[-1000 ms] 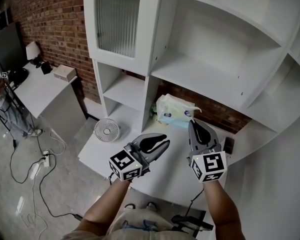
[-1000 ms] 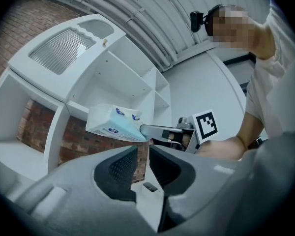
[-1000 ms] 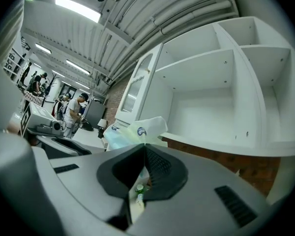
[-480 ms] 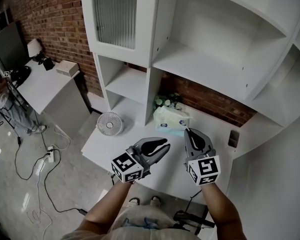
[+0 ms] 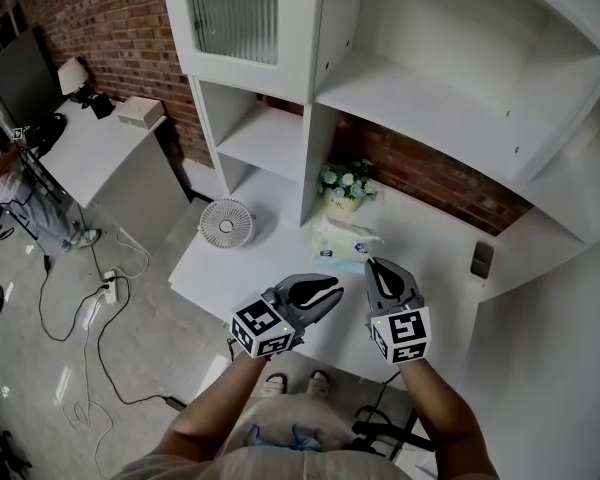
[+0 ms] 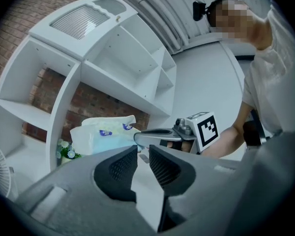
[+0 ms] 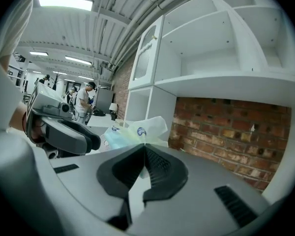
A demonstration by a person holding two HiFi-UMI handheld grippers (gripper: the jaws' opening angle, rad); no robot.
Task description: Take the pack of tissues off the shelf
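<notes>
The pack of tissues (image 5: 344, 244), pale blue-green in a clear wrapper with blue print, hangs low over the white counter (image 5: 435, 258), in front of the shelf unit. My right gripper (image 5: 373, 264) is shut on the wrapper's near edge; in the right gripper view the wrapper (image 7: 137, 130) bunches at the closed tips (image 7: 144, 148). Just left of it, my left gripper (image 5: 332, 290) holds nothing. In the left gripper view its jaws (image 6: 139, 151) stand a narrow gap apart, with the pack (image 6: 103, 134) and the right gripper (image 6: 152, 137) beyond them.
A pot of flowers (image 5: 345, 183) stands at the back of the counter beside the shelf's upright. A small round fan (image 5: 227, 223) sits to the left, and a small dark object (image 5: 481, 259) to the right. Empty white shelves (image 5: 420, 118) rise above. Cables (image 5: 90, 318) lie on the floor at left.
Both grippers have sunk, the right one carrying the pack down and away from the shelf opening. The flower pot behind it has come into view.
</notes>
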